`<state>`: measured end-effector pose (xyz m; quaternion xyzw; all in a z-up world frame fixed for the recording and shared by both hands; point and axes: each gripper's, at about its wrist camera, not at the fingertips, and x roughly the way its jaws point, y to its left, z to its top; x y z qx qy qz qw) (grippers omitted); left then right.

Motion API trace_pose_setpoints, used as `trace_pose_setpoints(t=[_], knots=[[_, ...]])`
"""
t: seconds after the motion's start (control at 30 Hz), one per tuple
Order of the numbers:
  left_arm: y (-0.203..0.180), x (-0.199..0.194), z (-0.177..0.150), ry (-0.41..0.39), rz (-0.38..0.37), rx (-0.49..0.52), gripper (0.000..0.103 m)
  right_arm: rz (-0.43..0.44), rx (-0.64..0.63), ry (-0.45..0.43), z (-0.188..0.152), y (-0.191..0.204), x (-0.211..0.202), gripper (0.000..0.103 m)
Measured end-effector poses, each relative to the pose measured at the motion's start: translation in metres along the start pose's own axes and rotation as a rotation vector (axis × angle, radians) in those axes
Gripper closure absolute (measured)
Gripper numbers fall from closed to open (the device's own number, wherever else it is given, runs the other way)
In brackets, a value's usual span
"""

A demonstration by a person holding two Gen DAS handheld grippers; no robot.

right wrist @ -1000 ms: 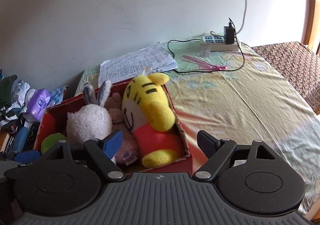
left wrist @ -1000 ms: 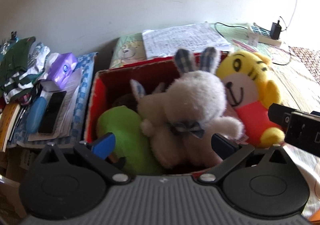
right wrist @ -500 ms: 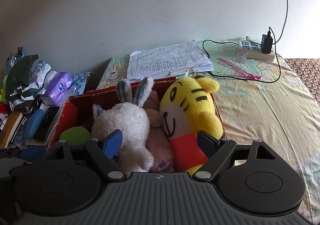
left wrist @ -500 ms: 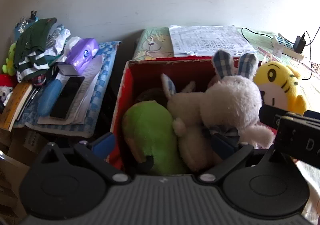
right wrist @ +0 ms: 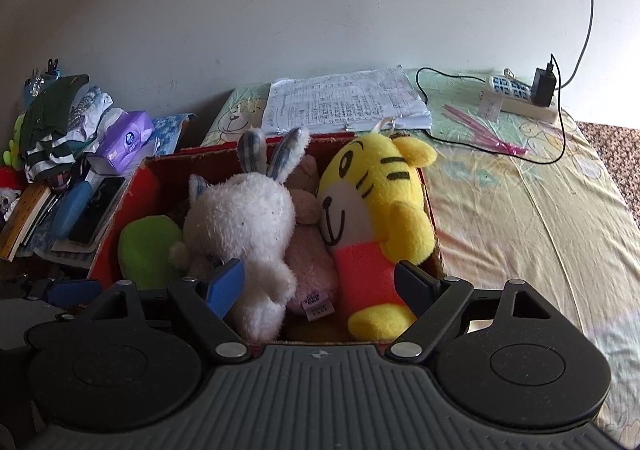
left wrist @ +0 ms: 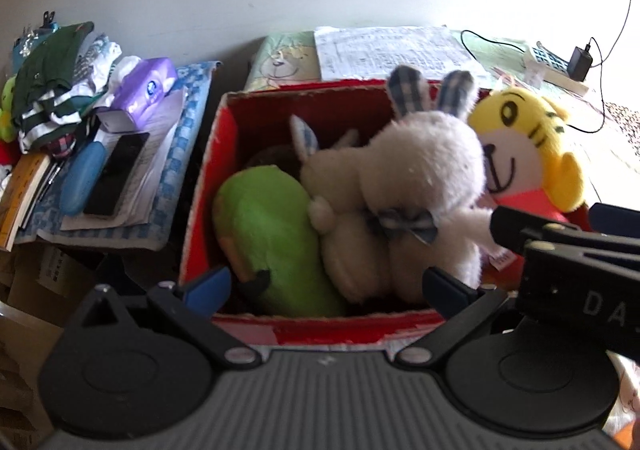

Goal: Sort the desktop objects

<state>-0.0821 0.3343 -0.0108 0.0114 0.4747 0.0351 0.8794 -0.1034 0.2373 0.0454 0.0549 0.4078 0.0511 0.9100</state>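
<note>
Four soft, light toys fill the red box (right wrist: 132,186) ahead of both open, empty tongs, left (left wrist: 324,282) and right (right wrist: 320,282); pinch the white rabbit (right wrist: 240,218) by its squashy body.

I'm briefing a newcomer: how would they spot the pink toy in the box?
Find the red box of soft toys. The pink toy is wedged between the white rabbit and the yellow tiger, half buried, the only one with a sewn label at its lower end.
</note>
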Motion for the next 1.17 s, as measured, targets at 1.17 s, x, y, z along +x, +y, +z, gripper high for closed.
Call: trace_pose_setpoints(t=[1.17], knots=[[0.012,-0.023,-0.014,-0.092,-0.01,0.002,0.004,0.012,0.064,-0.036,-0.013,0.006,-0.018,0.019]])
